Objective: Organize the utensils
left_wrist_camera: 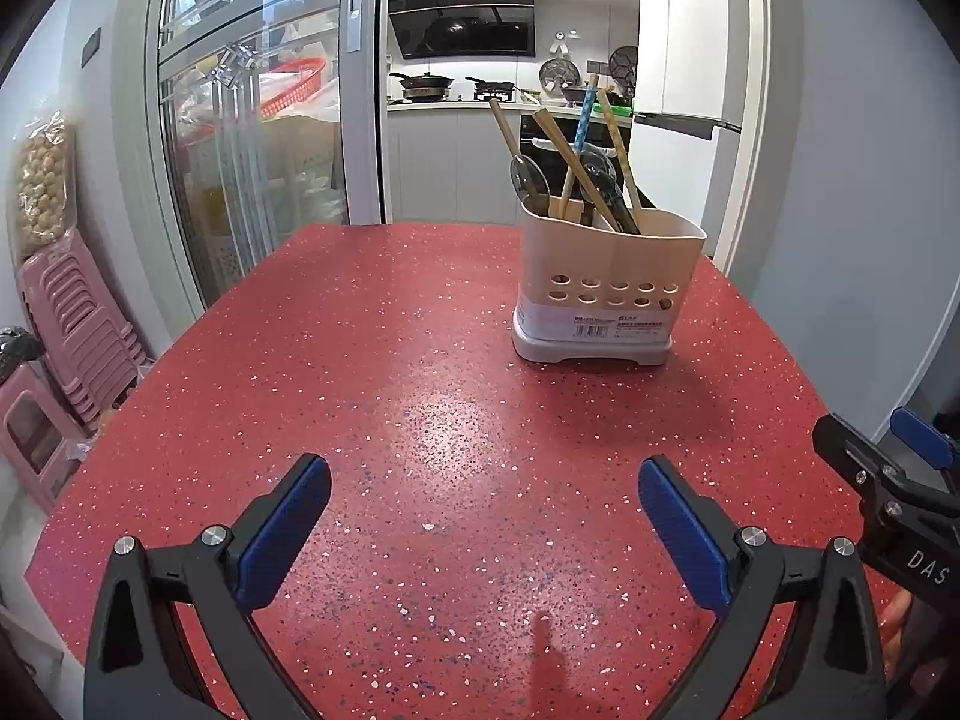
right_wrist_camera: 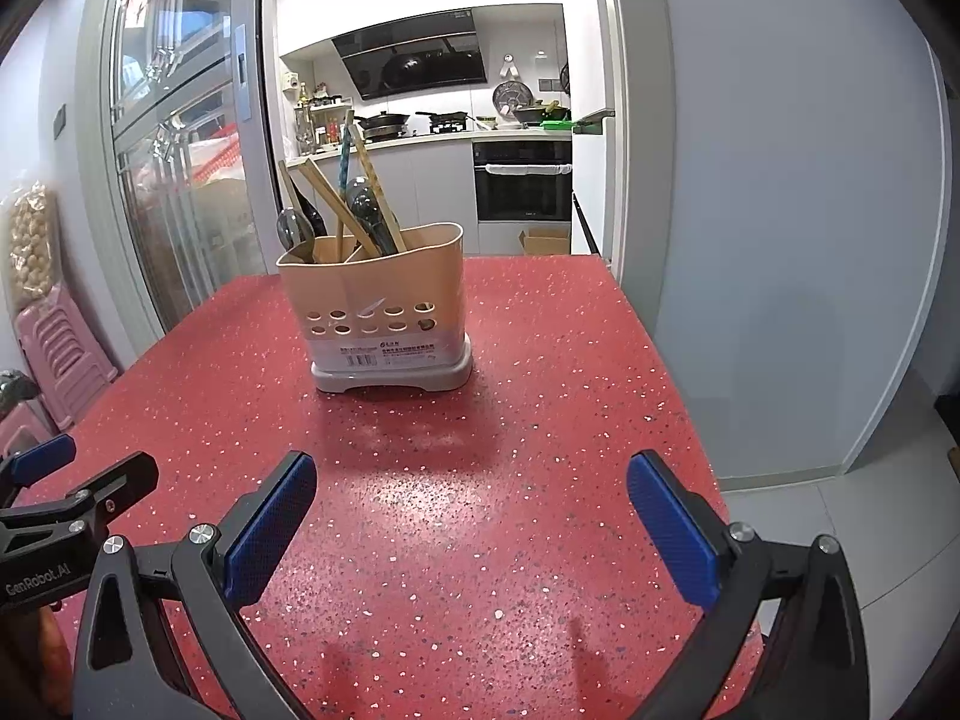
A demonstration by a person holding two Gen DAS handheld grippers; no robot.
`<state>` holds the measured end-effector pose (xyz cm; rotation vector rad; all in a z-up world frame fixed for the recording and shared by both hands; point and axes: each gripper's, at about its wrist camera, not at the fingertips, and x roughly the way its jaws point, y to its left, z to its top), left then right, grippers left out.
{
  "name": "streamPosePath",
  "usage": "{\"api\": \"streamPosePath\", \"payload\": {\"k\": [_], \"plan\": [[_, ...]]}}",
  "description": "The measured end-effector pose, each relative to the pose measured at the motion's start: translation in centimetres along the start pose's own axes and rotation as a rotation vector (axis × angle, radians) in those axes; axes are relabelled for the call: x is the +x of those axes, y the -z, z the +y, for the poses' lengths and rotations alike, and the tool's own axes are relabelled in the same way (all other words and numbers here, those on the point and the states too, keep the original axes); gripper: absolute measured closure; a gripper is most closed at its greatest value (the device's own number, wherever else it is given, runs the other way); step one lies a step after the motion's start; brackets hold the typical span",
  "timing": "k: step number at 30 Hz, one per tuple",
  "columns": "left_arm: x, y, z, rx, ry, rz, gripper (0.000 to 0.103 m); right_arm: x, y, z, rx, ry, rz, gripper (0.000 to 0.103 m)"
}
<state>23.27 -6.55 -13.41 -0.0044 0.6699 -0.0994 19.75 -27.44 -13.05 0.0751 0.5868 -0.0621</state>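
A beige perforated utensil holder (left_wrist_camera: 606,288) stands upright on the red speckled table (left_wrist_camera: 360,360), far right in the left wrist view and left of centre in the right wrist view (right_wrist_camera: 384,312). Several utensils (left_wrist_camera: 576,174) stand in it: wooden-handled spoons, chopsticks and a blue patterned handle, also seen in the right wrist view (right_wrist_camera: 342,204). My left gripper (left_wrist_camera: 485,528) is open and empty, low over the near table. My right gripper (right_wrist_camera: 471,531) is open and empty, beside it to the right. Both are well short of the holder.
Pink stacked stools (left_wrist_camera: 72,324) stand at the table's left. A glass sliding door (left_wrist_camera: 240,120) is behind the table, and a kitchen doorway (right_wrist_camera: 450,150) lies beyond. A grey wall (right_wrist_camera: 780,240) runs along the table's right edge.
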Motion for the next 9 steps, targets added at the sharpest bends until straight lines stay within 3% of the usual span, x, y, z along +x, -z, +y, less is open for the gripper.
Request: {"api": "streamPosePath", "payload": {"k": [9], "plan": [[0.27,0.26,0.41,-0.008,0.008,-0.001,0.0,0.36,0.15,0.1,0.007,-0.007,0.02,0.0]]}}
